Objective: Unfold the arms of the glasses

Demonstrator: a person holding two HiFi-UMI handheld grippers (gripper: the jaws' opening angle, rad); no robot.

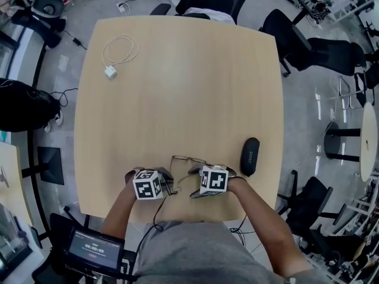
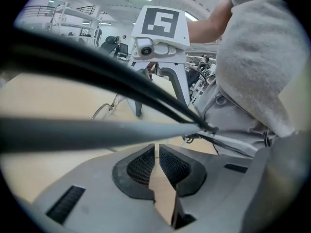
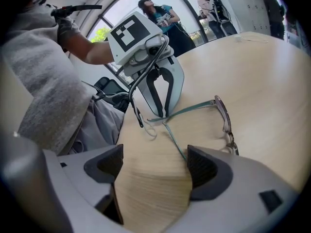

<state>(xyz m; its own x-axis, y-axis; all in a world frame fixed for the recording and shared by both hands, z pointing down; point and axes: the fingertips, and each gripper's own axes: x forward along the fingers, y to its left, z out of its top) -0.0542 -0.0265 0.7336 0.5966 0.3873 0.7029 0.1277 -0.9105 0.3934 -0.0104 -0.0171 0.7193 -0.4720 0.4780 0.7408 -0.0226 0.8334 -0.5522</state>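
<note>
The thin-framed glasses (image 1: 187,160) lie on the wooden table (image 1: 177,87) near its front edge, between my two grippers. In the right gripper view the lenses (image 3: 224,118) stand on edge and one teal arm (image 3: 189,109) runs to the tips of my left gripper (image 3: 163,114), which are shut on its end. The second arm (image 3: 176,142) slants toward the right pad (image 3: 204,166) of my right gripper (image 3: 153,166), which is open with only bare table between its jaws. In the left gripper view my left gripper (image 2: 156,152) shows its pads nearly together, and cables hide the arm.
A black glasses case (image 1: 250,156) lies right of the right gripper (image 1: 193,182). A white cable with a charger (image 1: 116,57) sits at the far left of the table. Black cables (image 2: 146,89) cross the left gripper view. Office chairs (image 1: 320,49) stand around the table.
</note>
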